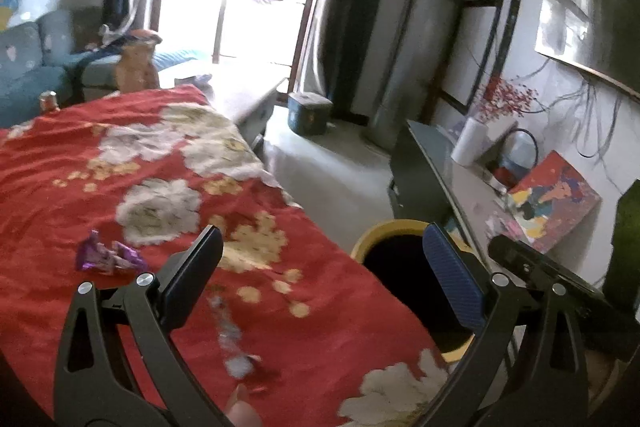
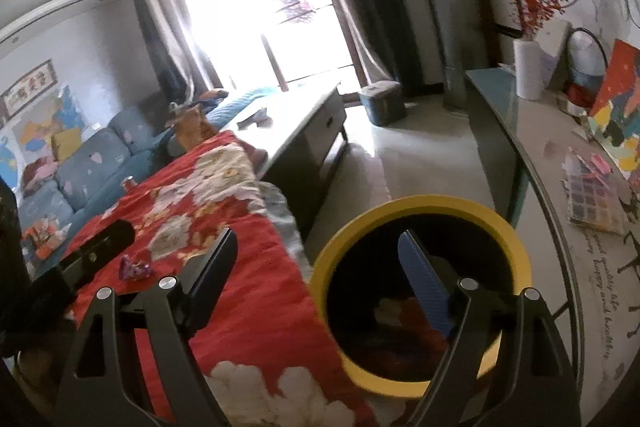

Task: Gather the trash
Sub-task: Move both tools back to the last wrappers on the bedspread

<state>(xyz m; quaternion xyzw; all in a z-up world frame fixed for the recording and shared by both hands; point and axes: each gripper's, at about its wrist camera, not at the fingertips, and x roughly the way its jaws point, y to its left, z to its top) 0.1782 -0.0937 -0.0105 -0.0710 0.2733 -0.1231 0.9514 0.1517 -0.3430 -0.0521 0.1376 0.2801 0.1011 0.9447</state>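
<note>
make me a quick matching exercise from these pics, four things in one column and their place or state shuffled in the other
Things:
1. purple wrapper
2. yellow-rimmed bin
3. paper towel roll
4. right tool

Place or state:
A. open, nothing between its fingers
B. on the floor beside the table
C. lying on the red floral cloth
D. standing on the side counter

Pairs: 1-C, 2-B, 3-D, 4-A

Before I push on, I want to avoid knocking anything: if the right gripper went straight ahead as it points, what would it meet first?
Probably the yellow-rimmed bin: the open right gripper aims at its near rim, beside the red flowered cloth. Depth is unclear.
</note>
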